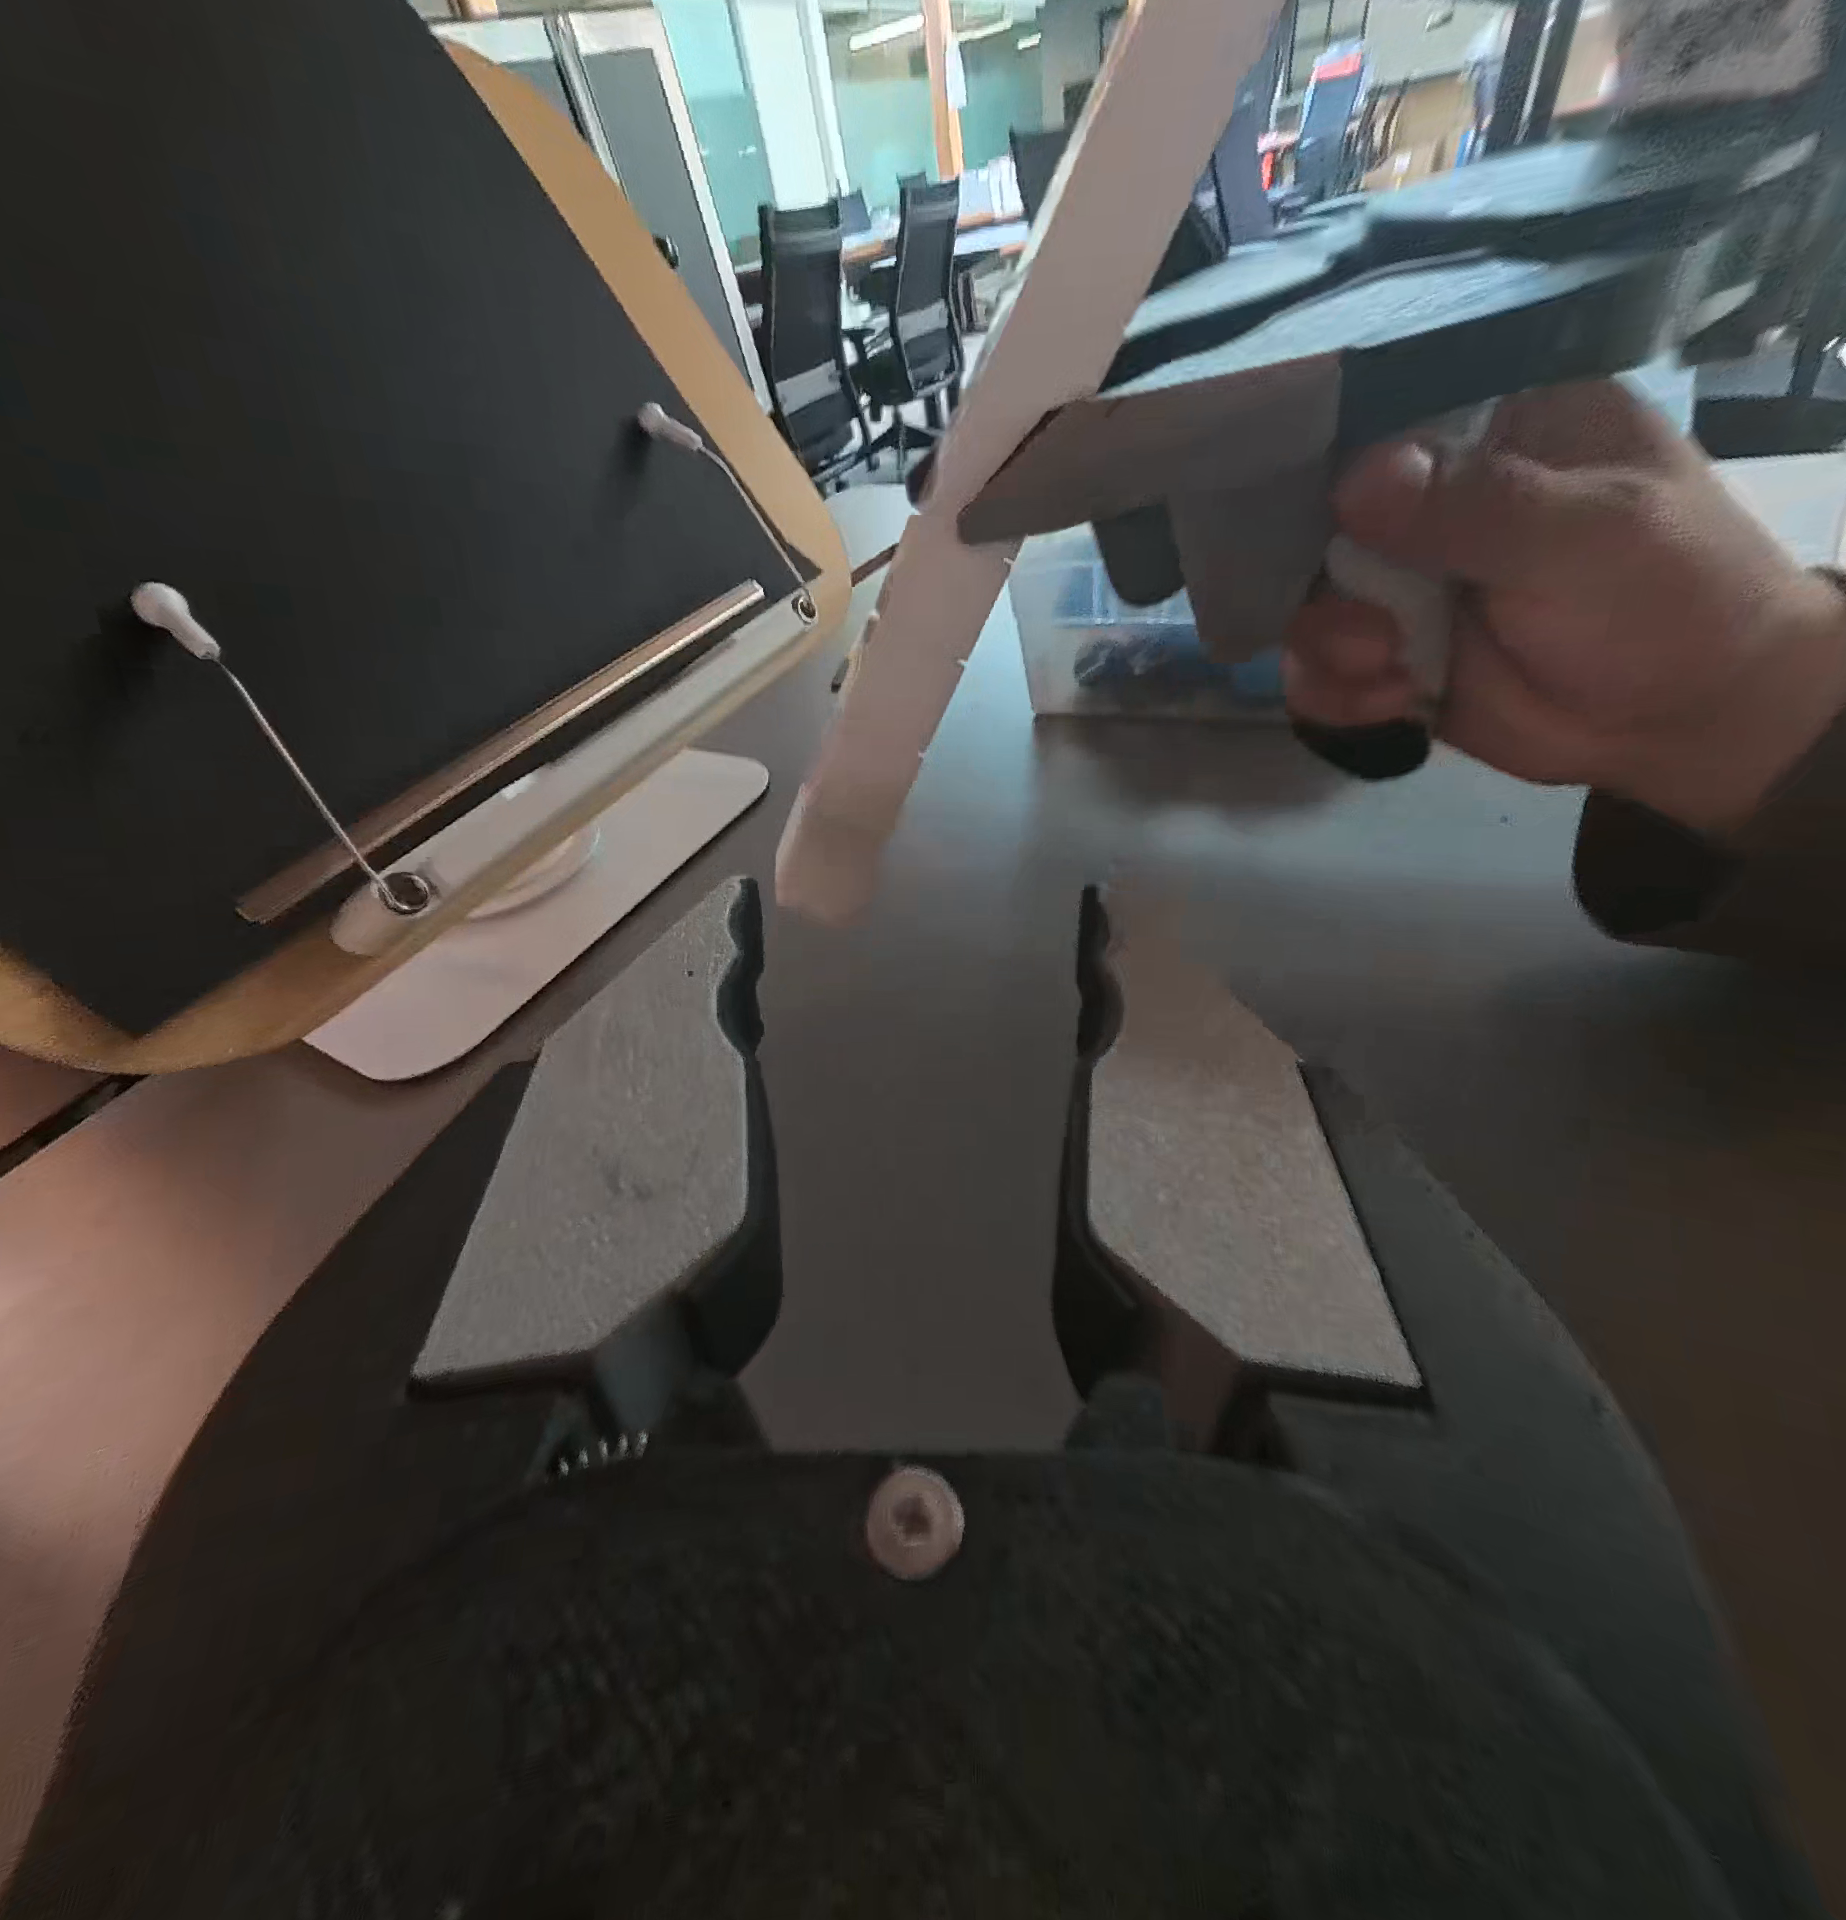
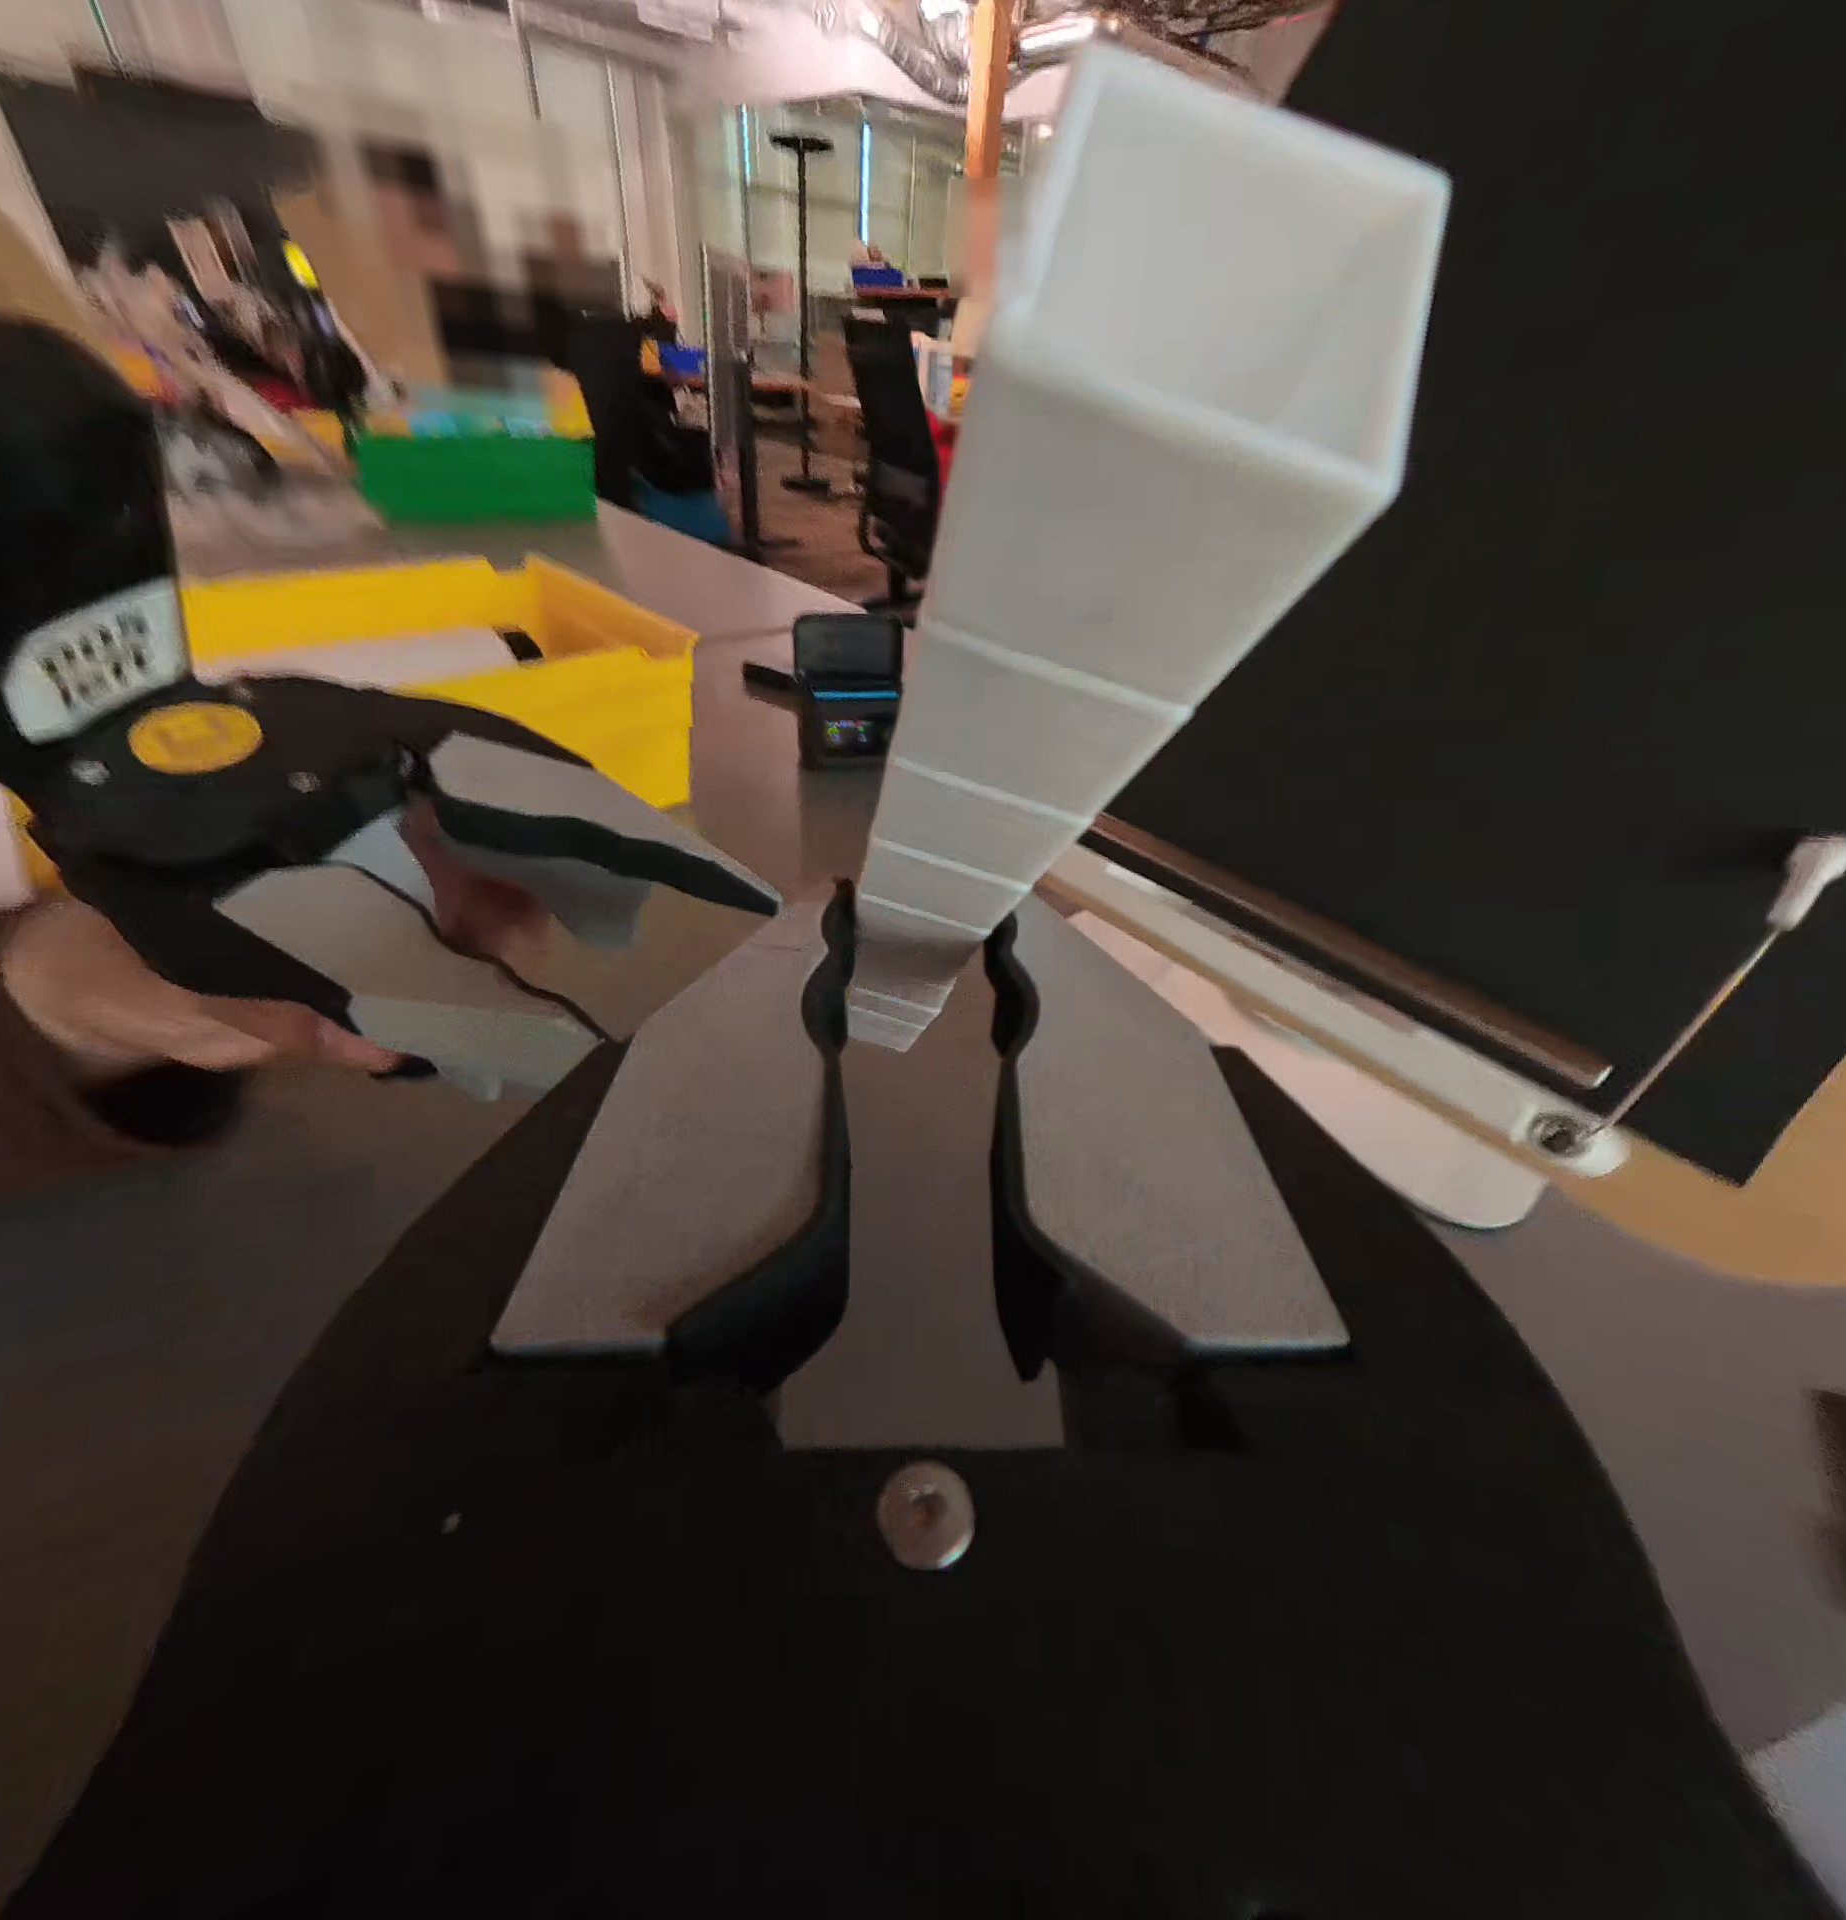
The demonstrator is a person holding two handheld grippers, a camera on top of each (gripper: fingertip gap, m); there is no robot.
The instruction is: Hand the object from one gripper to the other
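Observation:
A long white square tube hangs slanted above the dark table. My right gripper is shut on the tube's lower part, and the tube's open end points up and away. In the left wrist view the right gripper comes in from the upper right, held by a hand. My left gripper is open and empty. The tube's lower end sits just beyond its left fingertip, outside the jaws. In the right wrist view the left gripper shows open at the left, close to the tube.
A black book stand with a wooden rim on a white base stands at the left; it also shows in the right wrist view. A clear box, a yellow bin, a green bin and a small camera lie farther off.

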